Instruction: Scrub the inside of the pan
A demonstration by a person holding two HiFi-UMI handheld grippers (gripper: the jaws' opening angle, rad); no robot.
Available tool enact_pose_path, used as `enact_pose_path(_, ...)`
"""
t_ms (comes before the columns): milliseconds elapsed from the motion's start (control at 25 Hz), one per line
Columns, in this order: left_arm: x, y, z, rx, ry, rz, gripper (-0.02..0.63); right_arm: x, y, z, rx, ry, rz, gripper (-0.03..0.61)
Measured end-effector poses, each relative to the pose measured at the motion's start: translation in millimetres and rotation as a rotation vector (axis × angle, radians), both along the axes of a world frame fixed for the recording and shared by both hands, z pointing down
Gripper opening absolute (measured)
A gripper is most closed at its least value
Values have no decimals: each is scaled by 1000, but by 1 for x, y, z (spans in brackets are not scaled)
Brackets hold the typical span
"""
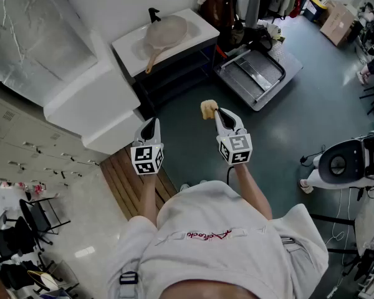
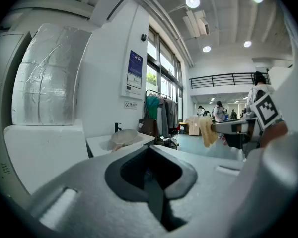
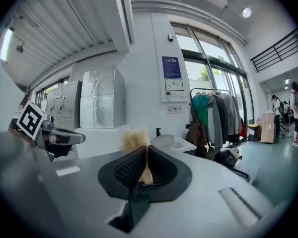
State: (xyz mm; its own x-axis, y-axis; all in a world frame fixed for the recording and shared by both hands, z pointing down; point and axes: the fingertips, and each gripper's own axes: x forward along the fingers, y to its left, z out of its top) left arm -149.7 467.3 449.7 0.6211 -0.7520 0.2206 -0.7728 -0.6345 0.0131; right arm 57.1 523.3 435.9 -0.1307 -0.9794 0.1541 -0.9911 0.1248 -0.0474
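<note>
Pan (image 1: pixel 166 31) on counter (image 1: pixel 199 27), handle (image 1: pixel 152 60) at edge

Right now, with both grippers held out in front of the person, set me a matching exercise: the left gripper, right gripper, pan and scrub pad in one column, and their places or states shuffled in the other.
Things:
1. left gripper
2. right gripper
3. pan
4. scrub pad

Places or states:
A. lies on the white sink counter
B. shut on the scrub pad
C. pale yellow, sticking out past the gripper's tips
D. shut, with nothing in it

Pairs: 1-D, 2-B, 3-A, 4-C.
</note>
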Motion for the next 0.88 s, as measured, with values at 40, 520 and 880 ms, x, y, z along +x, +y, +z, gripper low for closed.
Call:
enact_pose_path(40, 1, 2, 0, -2, -3, 1, 0, 0, 1, 0, -2, 0, -1, 23)
enact_pose_path(520, 15, 12, 2, -11, -18, 10, 0, 12, 12, 2, -4, -41, -13, 23)
enact_pose_path(880, 39, 17, 6, -19, -16, -6, 0, 33, 12, 7, -16, -43, -37, 23)
